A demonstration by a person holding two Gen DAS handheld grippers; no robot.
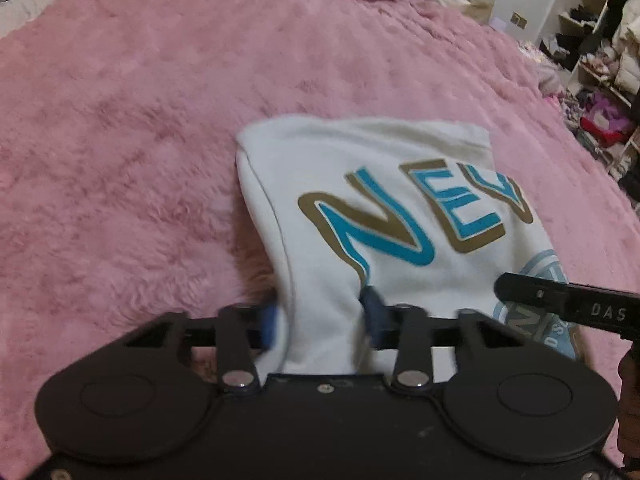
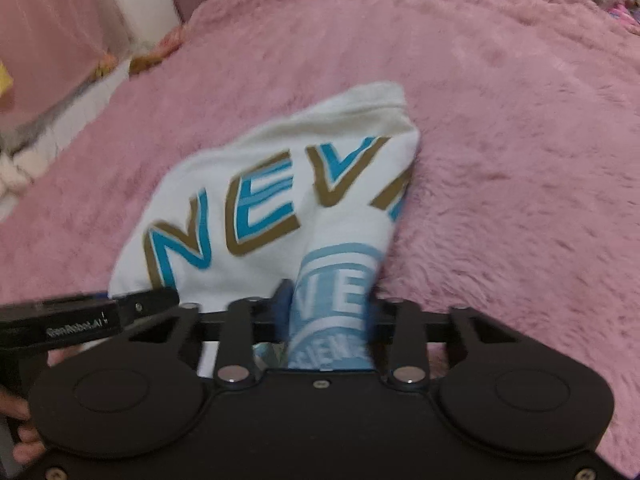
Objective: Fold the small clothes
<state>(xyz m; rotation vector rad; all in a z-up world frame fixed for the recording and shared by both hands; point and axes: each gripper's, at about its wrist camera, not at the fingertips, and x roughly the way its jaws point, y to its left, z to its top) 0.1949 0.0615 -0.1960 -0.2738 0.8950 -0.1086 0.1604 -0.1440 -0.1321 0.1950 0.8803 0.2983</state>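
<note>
My left gripper (image 1: 322, 312) and right gripper (image 2: 330, 312) each pinch the near edge of the white printed top (image 1: 384, 208), which drapes over the pink plush blanket (image 1: 140, 140).

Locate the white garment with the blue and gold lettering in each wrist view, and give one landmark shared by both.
Left wrist view: white garment centre to lower right, gripped near its left edge.
Right wrist view: white garment centre left, gripped near its right edge.
Shared landmark: the pink fluffy blanket underneath.
</note>
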